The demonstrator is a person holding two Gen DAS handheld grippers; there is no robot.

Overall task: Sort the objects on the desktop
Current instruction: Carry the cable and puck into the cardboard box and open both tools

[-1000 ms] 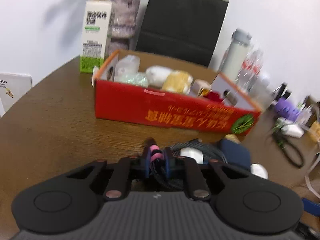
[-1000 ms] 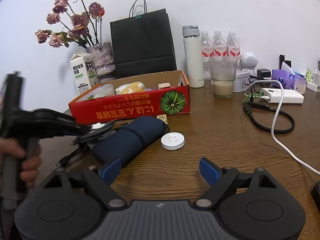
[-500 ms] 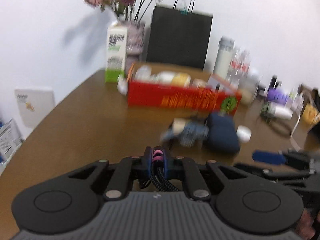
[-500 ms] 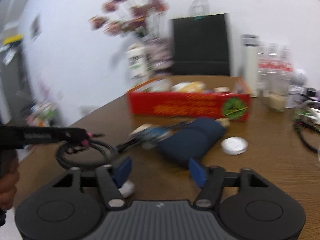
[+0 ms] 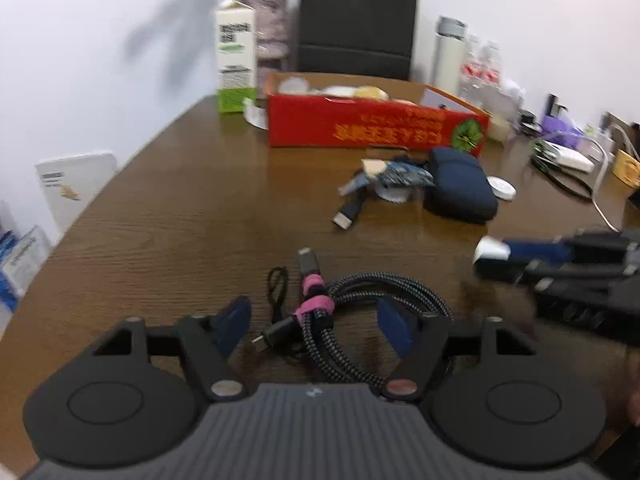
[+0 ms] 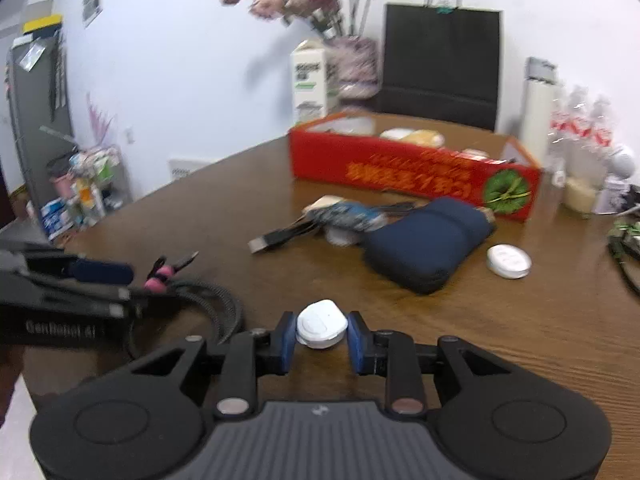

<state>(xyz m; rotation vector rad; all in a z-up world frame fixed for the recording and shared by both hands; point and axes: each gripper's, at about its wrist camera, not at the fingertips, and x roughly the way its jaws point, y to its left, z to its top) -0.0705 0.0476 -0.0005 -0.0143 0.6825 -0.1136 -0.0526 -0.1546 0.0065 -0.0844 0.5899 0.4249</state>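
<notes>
Sorting this counter (image 5: 168,216), we have the left gripper (image 5: 316,320) with its jaws spread wide over the coiled braided cable (image 5: 360,304), which lies on the wood between the pads, bound by pink ties. The right gripper (image 6: 322,340) has its jaws closed on a small white puck (image 6: 322,323), low at 6 o'clock in its own view. We judge the cable light and floppy, likely to sag and unwind, so the best hold is across the bundle at the pink ties. The puck looks hard, smooth and light; it could slip if squeezed off-centre. The counter is dark wood grain. Toward 12 o'clock sits the red box (image 5: 372,130), with a navy pouch (image 6: 428,246) and loose bits before it, and a black bag (image 6: 440,64) against the white wall.
</notes>
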